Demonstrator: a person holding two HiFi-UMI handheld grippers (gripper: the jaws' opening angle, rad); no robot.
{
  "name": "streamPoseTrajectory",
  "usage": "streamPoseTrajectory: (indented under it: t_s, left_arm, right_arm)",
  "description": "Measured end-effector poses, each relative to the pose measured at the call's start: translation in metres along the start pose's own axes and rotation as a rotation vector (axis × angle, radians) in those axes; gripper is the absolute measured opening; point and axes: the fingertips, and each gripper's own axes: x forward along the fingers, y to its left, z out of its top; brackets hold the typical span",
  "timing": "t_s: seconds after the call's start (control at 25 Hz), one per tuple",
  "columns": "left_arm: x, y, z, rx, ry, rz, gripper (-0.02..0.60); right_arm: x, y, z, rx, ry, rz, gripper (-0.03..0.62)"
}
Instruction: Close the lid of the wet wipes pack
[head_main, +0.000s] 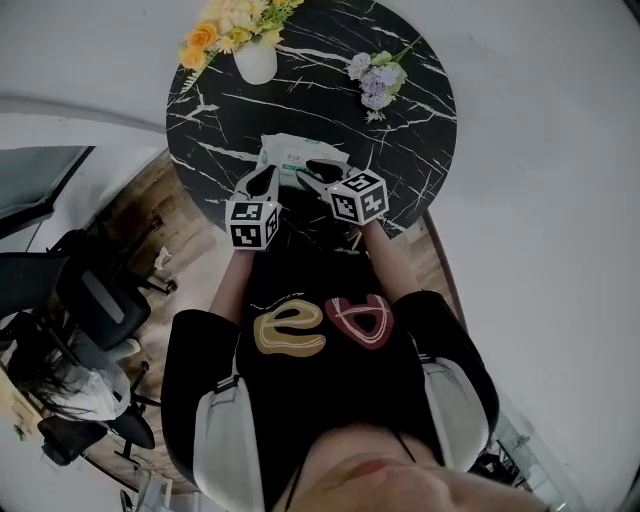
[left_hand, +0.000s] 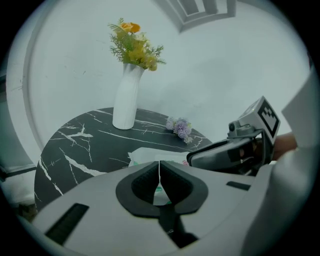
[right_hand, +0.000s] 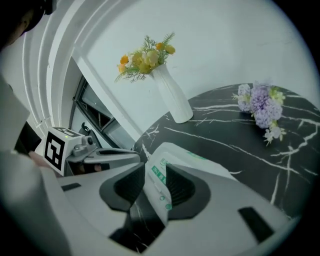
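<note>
Wet wipes pack (head_main: 300, 155) on our worktop (head_main: 420, 110)
We see a soft white pack with green print, lying near the front edge of the black, white-veined round top; its near end (right_hand: 159, 187) stands tilted up on edge.

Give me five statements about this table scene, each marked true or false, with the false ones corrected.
1. The white vase stands upright on the table. True.
2. The purple flowers stand in the vase. False: they lie on the tabletop, apart from it.
3. The right gripper has its jaws apart, with part of the wet wipes pack between them. True.
4. The pack lies beside the vase. False: it lies near the person's edge, at the grippers.
5. The left gripper is wide open. False: its jaws are closed together.
</note>
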Motion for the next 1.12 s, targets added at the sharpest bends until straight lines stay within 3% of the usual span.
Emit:
streamPoseTrajectory:
  t_s: [0.4,0.76,0.96,1.12]
  left_arm:
    - [-0.025,-0.039,0.047,0.054,-0.163,-0.014,0.02]
    - [-0.075,-0.081,0.08,0.042,-0.439,-0.007,0.021]
    - [-0.093,-0.105,0.077,0.136,-0.497,0.01,0.02]
    - [-0.104,-0.114,0.072,0.144,-0.511,0.025,0.021]
  right_arm:
    - [-0.065,-0.001,0.036,-0.233,-0.256,-0.291,0.147]
    - [-0.122,0.018,0.042,-0.325,-0.387,-0.363,0.147]
    - [-0.145,0.029,0.033,-0.379,-0.42,-0.356,0.147]
    - [-0.159,0.035,0.031,-0.405,-0.446,-0.359,0.136]
